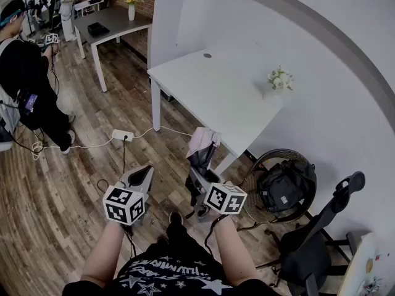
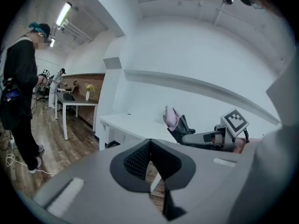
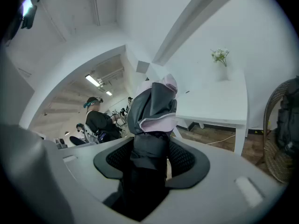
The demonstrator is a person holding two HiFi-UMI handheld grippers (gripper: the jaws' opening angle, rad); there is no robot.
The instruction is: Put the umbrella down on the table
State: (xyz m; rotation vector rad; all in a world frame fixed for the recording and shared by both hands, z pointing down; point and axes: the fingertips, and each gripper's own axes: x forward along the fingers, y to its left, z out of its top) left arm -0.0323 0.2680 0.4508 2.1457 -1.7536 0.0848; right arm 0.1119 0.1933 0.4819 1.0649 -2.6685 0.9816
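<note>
Right hand-held gripper angled slightly down, clamped on umbrella; table ahead

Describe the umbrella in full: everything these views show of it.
The umbrella is folded short, its thin-looking cloth bunched in dark grey folds with pale pink at the top and edges. The right tongs are closed on its lower part, and it juts up and forward from them. It is held in the air above the wooden floor, close to the white table but not resting on it. Nothing else touches it. Its handle cannot be made out.
</note>
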